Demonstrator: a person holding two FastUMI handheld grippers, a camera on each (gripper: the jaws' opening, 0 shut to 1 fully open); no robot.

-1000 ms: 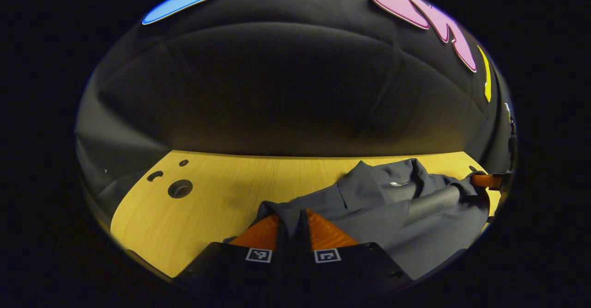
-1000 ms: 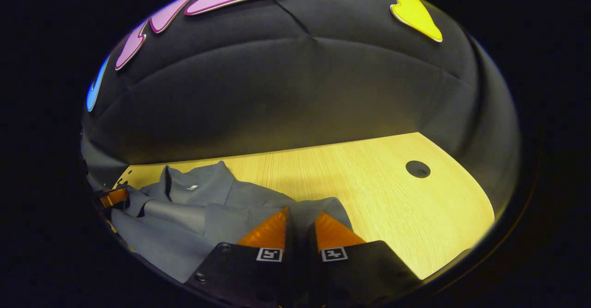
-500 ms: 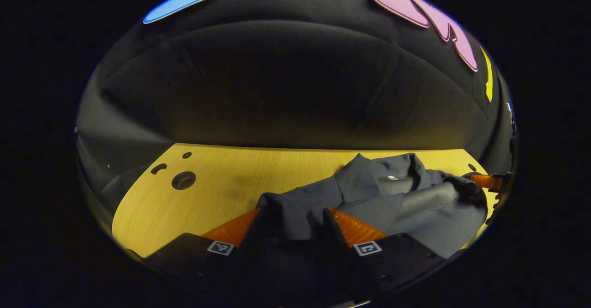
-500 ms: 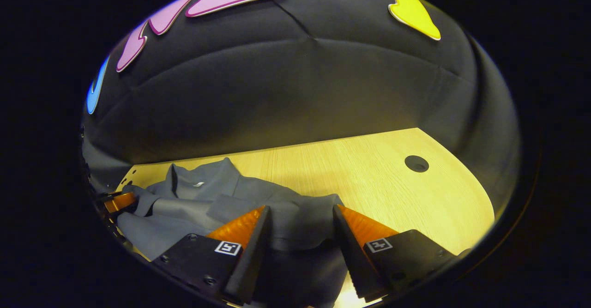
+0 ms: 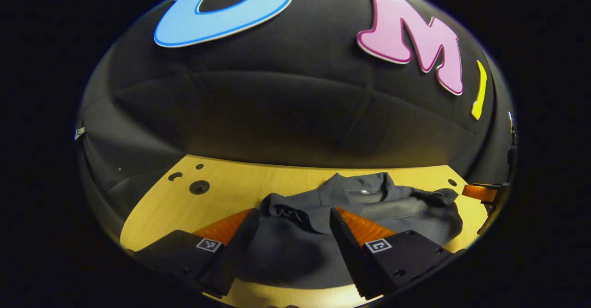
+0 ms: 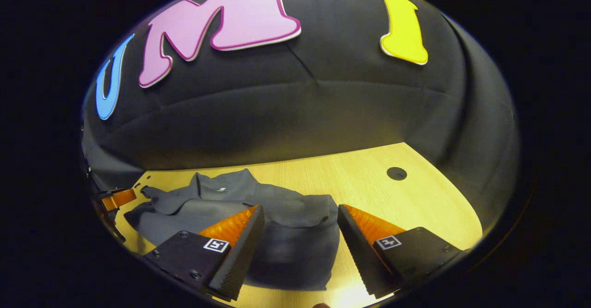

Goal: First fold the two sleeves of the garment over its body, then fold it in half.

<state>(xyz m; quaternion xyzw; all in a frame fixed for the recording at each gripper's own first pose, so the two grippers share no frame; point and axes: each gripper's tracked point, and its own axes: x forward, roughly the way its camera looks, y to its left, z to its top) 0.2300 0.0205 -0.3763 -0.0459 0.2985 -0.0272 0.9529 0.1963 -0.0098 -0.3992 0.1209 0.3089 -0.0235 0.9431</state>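
The grey collared garment (image 5: 369,206) lies folded in a low heap on the wooden table (image 5: 231,192), its collar toward the back wall. In the left gripper view my left gripper (image 5: 292,212) stands open above the garment's left end, touching no cloth. The right gripper (image 5: 480,192) peeks in at that view's far right edge. In the right gripper view the garment (image 6: 268,206) spreads left of centre, and my right gripper (image 6: 300,208) hangs open over its right end, holding nothing. The left gripper (image 6: 115,198) shows small at the far left there.
Round holes pierce the tabletop: a few at the left (image 5: 199,187) in the left gripper view and one at the right (image 6: 396,173) in the right gripper view. The black booth wall closes off the table's far edge. Bare wood lies either side of the garment.
Both grippers were shut on the garment's edge one second ago. They opened, let the cloth drop onto the body, then rose and drew back from it.
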